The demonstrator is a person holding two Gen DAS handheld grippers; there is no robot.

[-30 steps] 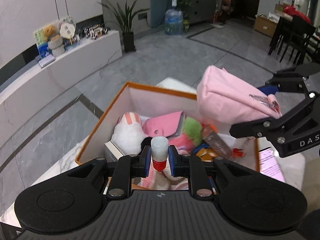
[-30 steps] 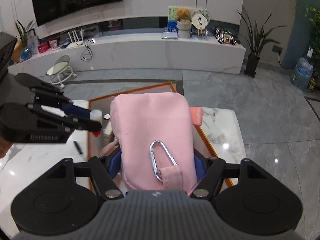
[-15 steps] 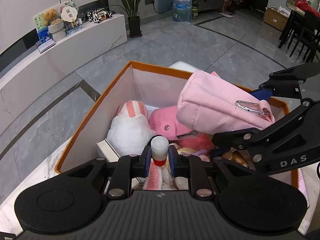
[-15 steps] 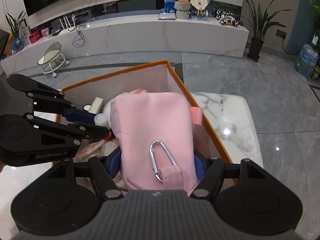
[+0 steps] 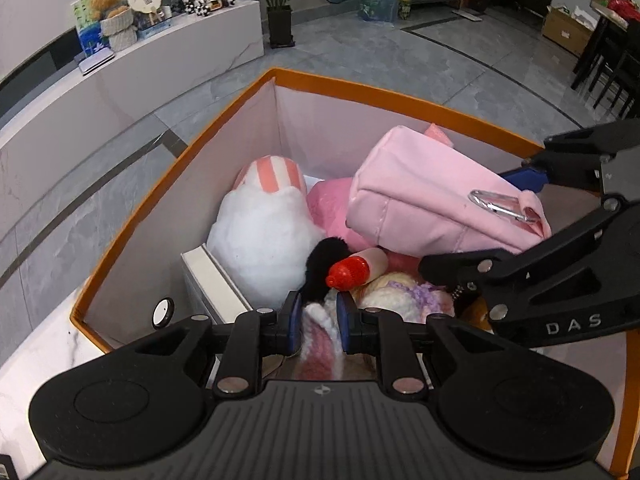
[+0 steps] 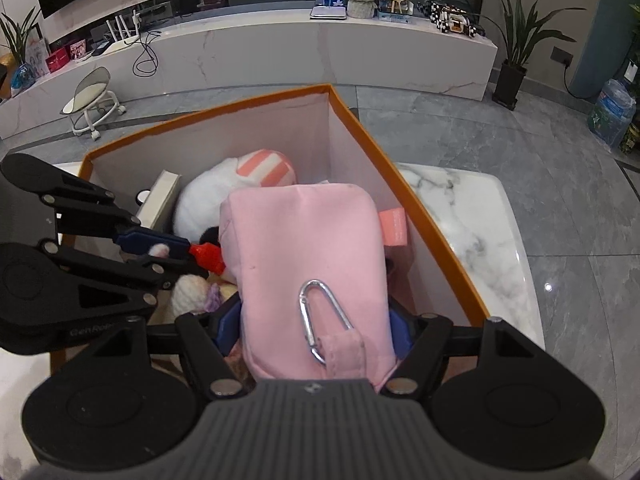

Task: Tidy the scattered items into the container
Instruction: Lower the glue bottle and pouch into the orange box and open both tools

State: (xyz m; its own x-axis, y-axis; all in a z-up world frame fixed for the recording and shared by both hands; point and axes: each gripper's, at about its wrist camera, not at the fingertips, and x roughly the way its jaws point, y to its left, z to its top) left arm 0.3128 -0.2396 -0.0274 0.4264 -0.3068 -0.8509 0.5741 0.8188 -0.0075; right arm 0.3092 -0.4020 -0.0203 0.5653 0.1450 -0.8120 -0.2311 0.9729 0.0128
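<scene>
The left gripper (image 5: pixel 319 308) is keeping its jaws drawn narrow, with nothing pinched. The bottle (image 5: pixel 360 268) is lying on its side just past their tips. The right gripper (image 6: pixel 316 320), its jaws just easing open, is clasping the pouch (image 6: pixel 308 240), which is resting over toys inside the box (image 5: pixel 380 94).

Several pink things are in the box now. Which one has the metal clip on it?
The pink pouch, lying on top of the pile between the right tool's fingers. A silver carabiner hangs from its loop; the striped plush has none.
</scene>
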